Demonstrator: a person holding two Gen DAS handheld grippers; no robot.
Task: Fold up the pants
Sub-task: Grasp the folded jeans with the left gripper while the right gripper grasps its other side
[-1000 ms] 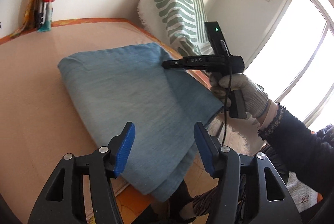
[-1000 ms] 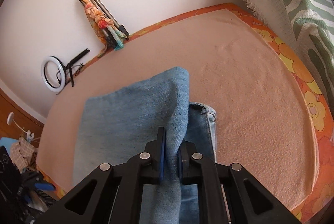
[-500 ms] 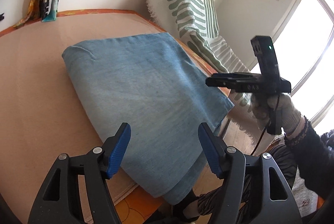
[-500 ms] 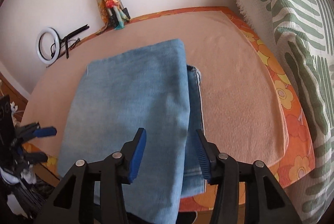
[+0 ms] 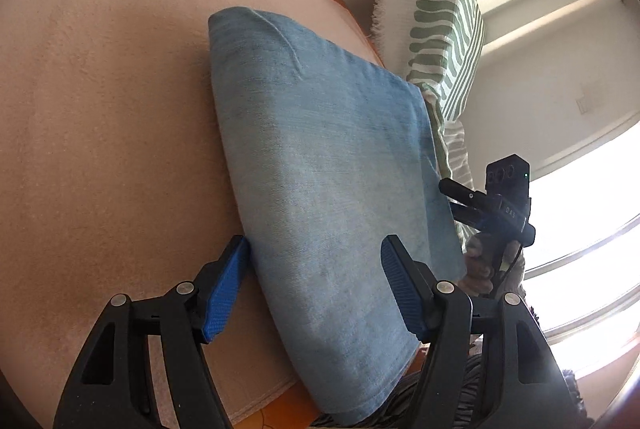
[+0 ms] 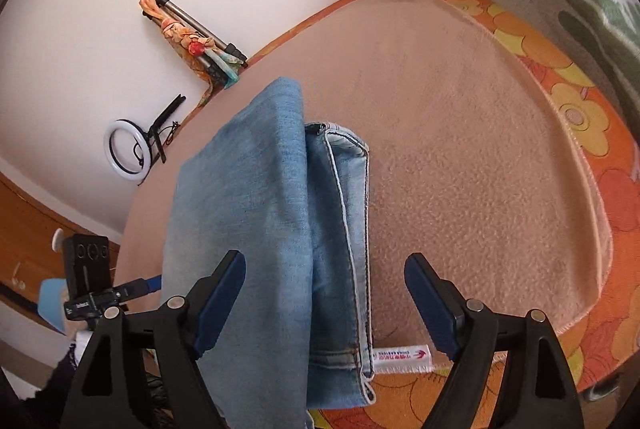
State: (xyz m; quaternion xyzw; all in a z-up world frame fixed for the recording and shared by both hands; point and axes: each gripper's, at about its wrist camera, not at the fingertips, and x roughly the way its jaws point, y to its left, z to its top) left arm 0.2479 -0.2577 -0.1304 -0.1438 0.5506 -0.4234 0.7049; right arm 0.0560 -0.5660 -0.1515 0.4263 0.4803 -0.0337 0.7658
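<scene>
The blue jeans (image 5: 328, 165) lie folded into a thick rectangle on the peach blanket (image 5: 104, 117); their near end hangs over the bed's front edge. My left gripper (image 5: 316, 281) is open just above that near end, its left pad at the fold's left edge. In the right wrist view the jeans (image 6: 260, 197) show a smooth top layer and stitched hems along the right side. My right gripper (image 6: 328, 303) hovers over them, jaws opening, pads clear of the cloth. Each gripper shows in the other's view: the right gripper (image 5: 456, 201) and the left gripper (image 6: 148, 285).
A green-striped white throw (image 5: 444, 41) stands at the bed's far right. The orange flowered sheet (image 6: 580, 109) borders the blanket, which bears a white label (image 6: 400, 355). A cloth-wrapped tripod (image 6: 192, 41) leans on the wall near a ring light (image 6: 128, 153). A bright window (image 5: 588, 229) is at right.
My right gripper let go of the jeans' top layer, opened wide and drew back; the layer now lies flat. My left gripper rolled and dropped closer to the near end.
</scene>
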